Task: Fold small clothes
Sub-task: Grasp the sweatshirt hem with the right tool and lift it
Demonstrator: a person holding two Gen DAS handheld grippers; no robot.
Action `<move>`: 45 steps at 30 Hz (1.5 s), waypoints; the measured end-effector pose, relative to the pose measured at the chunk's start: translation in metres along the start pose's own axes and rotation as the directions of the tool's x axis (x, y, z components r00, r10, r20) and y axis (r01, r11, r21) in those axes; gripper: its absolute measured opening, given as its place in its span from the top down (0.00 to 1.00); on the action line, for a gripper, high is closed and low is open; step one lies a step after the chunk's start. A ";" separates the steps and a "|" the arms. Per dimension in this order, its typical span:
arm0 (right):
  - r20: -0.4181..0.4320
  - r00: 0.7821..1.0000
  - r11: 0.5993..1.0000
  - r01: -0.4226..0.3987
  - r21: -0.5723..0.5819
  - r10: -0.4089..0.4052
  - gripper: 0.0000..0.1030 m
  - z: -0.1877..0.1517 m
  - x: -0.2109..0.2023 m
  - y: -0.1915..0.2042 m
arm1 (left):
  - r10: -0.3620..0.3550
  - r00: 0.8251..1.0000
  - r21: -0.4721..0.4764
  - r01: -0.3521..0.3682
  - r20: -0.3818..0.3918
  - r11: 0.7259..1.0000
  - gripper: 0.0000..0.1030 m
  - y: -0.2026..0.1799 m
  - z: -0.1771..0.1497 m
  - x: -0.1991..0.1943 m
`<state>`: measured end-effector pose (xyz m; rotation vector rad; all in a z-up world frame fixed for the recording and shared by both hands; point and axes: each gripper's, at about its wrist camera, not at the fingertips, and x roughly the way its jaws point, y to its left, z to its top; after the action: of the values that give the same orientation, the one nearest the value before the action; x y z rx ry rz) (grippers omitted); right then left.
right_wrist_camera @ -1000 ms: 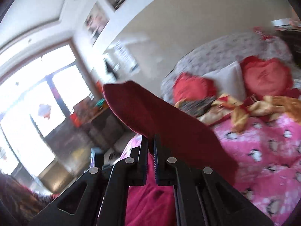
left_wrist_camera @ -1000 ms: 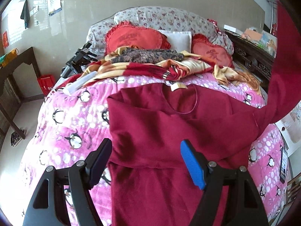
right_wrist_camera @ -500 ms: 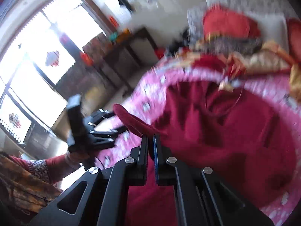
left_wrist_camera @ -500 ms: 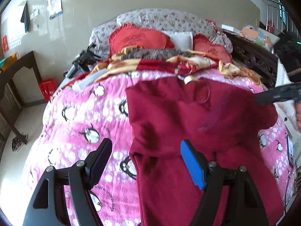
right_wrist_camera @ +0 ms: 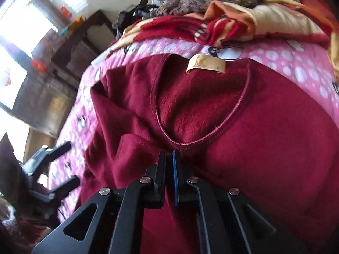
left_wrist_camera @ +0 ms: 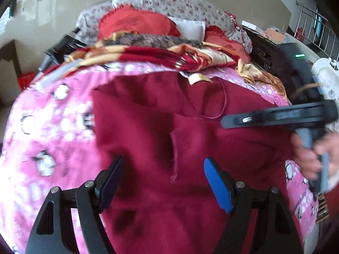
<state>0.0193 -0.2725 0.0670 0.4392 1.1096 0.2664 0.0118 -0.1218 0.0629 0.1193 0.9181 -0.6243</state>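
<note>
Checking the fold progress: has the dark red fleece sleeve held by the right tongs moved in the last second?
Yes. The dark red fleece sleeve came down from mid-air, across onto the garment's chest just below the neckline, near the tan collar label.

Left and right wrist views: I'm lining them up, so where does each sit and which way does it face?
Left wrist: behind the open left gripper, above the maroon top, facing the bed's pillows; the right gripper and hand show.
Right wrist: low over the top, behind the right gripper, shut on fabric, facing the neckline label; the left gripper shows at left.
Shared: top, label, pink penguin blanket.
</note>
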 end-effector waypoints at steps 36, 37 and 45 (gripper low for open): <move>0.376 0.880 0.950 0.218 0.222 -0.290 0.75 -0.183 -0.153 -0.034 | -0.235 0.964 0.131 0.220 0.120 0.967 0.94 -0.120 0.147 -0.244; 0.377 0.878 0.950 0.226 0.214 -0.294 0.75 -0.181 -0.150 -0.033 | -0.237 0.965 0.124 0.223 0.115 0.967 0.94 -0.120 0.148 -0.245; 0.445 0.808 0.921 0.314 0.229 -0.386 1.00 -0.153 -0.150 -0.034 | -0.217 0.970 0.038 0.214 0.108 0.976 0.94 -0.094 0.155 -0.241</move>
<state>-0.1834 -0.3333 0.1141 0.3904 0.6941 -0.2508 -0.0382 -0.1447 0.3594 0.0069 0.8205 -0.8365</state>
